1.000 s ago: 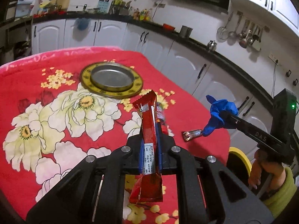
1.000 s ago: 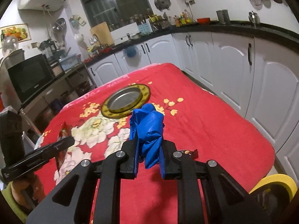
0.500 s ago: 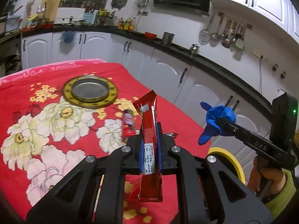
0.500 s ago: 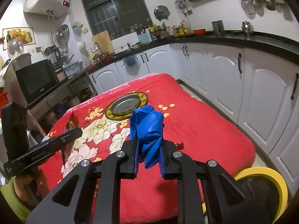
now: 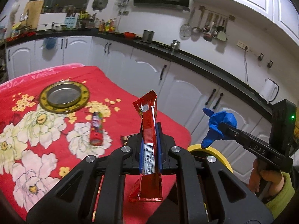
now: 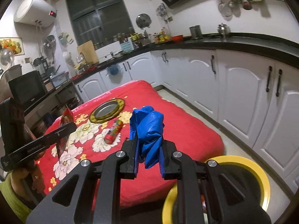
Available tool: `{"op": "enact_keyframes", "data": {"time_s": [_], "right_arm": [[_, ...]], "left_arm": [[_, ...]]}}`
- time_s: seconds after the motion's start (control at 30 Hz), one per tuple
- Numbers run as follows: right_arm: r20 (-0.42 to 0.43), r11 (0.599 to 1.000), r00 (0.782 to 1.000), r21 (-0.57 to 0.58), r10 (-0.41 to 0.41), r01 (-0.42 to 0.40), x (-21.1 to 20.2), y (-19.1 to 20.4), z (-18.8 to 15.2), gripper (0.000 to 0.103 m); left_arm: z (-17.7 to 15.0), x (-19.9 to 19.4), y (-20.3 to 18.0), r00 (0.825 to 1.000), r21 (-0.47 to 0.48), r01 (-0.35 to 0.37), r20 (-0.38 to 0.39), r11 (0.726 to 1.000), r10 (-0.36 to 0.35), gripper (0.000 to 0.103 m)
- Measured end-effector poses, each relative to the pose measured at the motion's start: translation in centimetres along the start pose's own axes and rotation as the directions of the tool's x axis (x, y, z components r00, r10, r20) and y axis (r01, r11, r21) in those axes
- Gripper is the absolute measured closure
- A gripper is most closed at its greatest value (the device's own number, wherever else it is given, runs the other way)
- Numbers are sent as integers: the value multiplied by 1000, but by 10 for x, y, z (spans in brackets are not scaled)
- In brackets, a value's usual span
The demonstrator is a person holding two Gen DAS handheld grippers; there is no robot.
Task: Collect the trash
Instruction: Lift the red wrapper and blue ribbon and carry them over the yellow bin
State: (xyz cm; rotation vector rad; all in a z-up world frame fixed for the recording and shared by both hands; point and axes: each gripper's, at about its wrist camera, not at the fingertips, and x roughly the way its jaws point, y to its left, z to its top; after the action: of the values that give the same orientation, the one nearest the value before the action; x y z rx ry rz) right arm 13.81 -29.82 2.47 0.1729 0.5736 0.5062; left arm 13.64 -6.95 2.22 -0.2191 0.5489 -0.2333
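Room: kitchen with white cabinets; table under a red floral cloth.
Left view: left gripper pinches a red wrapper upright between its pads, above the table's near corner. A tube lies on the cloth near a gold-rimmed plate.
Right view: right gripper is clamped on a crumpled blue glove, held over the table edge beside a yellow bin on the floor.
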Motion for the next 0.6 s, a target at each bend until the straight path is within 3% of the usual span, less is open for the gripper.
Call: {"op": "enact_keyframes", "data": {"time_s": [0.6], "right_arm": [[-5, 984, 991, 119, -132, 131, -49, -81, -40, 87]], "left_arm": [[-21, 43, -84, 989, 129, 125, -95, 984, -113, 97]]}}
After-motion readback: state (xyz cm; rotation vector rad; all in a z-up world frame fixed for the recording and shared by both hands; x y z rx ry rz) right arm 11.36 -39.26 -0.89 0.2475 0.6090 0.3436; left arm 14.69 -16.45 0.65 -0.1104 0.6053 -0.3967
